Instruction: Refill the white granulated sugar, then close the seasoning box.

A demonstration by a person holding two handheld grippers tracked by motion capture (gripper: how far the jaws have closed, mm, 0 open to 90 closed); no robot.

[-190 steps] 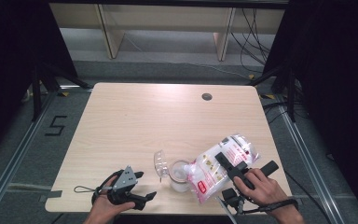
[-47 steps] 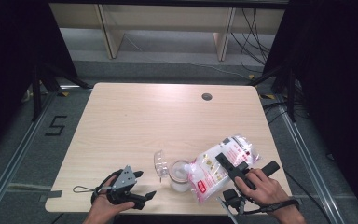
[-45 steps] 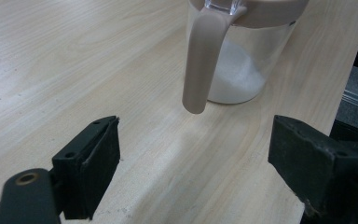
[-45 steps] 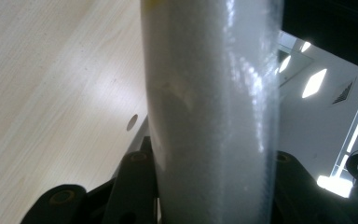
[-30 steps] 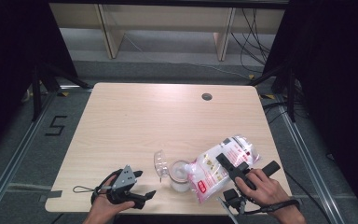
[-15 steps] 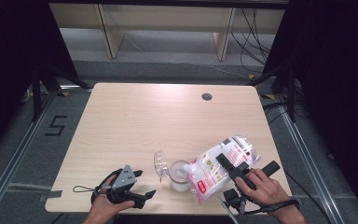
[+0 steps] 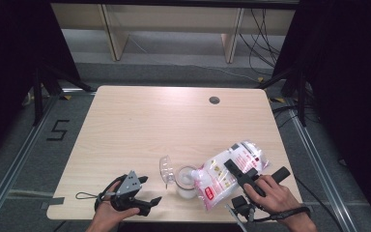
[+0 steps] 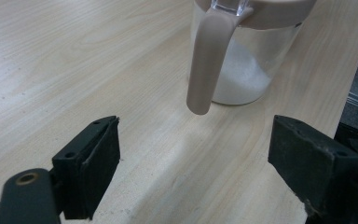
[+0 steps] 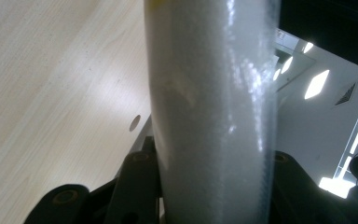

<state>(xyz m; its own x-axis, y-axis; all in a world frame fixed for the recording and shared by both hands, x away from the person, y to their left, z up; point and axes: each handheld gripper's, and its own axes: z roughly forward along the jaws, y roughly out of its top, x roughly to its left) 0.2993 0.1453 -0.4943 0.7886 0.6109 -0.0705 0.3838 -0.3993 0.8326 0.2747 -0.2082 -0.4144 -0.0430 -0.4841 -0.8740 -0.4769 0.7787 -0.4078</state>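
The room is dim at the sides, with a grey floor point(image 7: 24, 154) marked by a "5" and a pale shelf unit point(image 7: 174, 24) beyond the far edge. In the middle stands the light wood tabletop point(image 7: 174, 130), mostly bare, with a small round cable hole point(image 7: 214, 100) near its far right.

Near the front right, the bag point(image 7: 229, 171) of white grains, clear plastic with red print, hangs tilted, its lower corner at the mouth of the jar point(image 7: 187, 181). The right tool point(image 7: 239, 173) is clenched on the bag; in the right gripper view the bag point(image 9: 214, 107) stands between both jaws.

The jar is clear with a beige rim and handle, some white grains at its bottom point(image 8: 242, 74); its clear lid point(image 7: 166, 168) seems flipped open, though it is hard to tell from above.

The left tool point(image 7: 149, 193) rests at the front edge, jaws spread wide and holding nothing, pointing at the jar.
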